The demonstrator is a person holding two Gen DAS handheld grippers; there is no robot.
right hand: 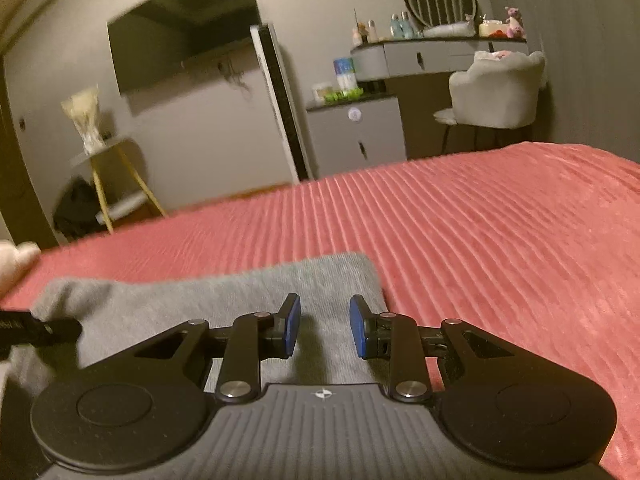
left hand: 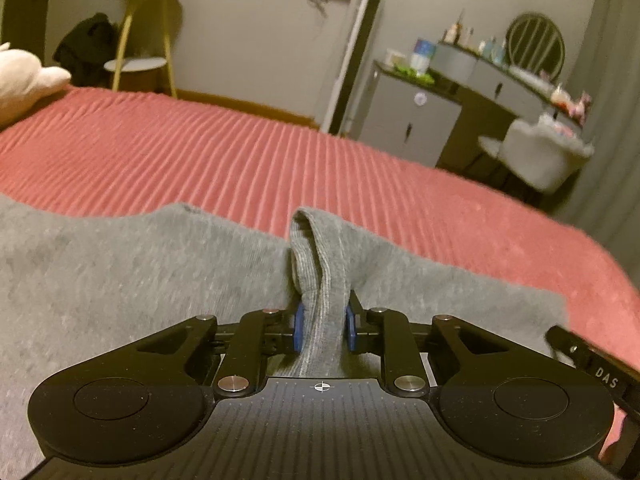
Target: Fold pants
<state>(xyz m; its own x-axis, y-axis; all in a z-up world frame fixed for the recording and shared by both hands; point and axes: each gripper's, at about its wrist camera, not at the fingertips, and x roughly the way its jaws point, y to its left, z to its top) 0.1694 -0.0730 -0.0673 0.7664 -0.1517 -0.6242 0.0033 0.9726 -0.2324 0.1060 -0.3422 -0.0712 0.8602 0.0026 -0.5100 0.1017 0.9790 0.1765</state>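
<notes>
Grey pants [left hand: 120,272] lie on a red ribbed bedspread [left hand: 240,152]. My left gripper [left hand: 324,322] is shut on a ribbed grey band of the pants [left hand: 320,248], which loops up between the blue pads. The right gripper's arm [left hand: 588,360] shows at the right edge of the left wrist view. In the right wrist view, the pants [right hand: 200,292] lie folded with a corner near my right gripper [right hand: 325,326], which is open and empty just above the cloth. The left gripper's tip [right hand: 36,326] shows at the left edge.
The bedspread [right hand: 500,248] stretches right and ahead. Beyond the bed stand a grey cabinet [right hand: 356,136], a dressing table with bottles [right hand: 436,48], a pale chair [right hand: 496,92], a yellow-legged side table [right hand: 112,176] and a wall TV [right hand: 184,28]. A pale plush toy [left hand: 24,76] lies at the left.
</notes>
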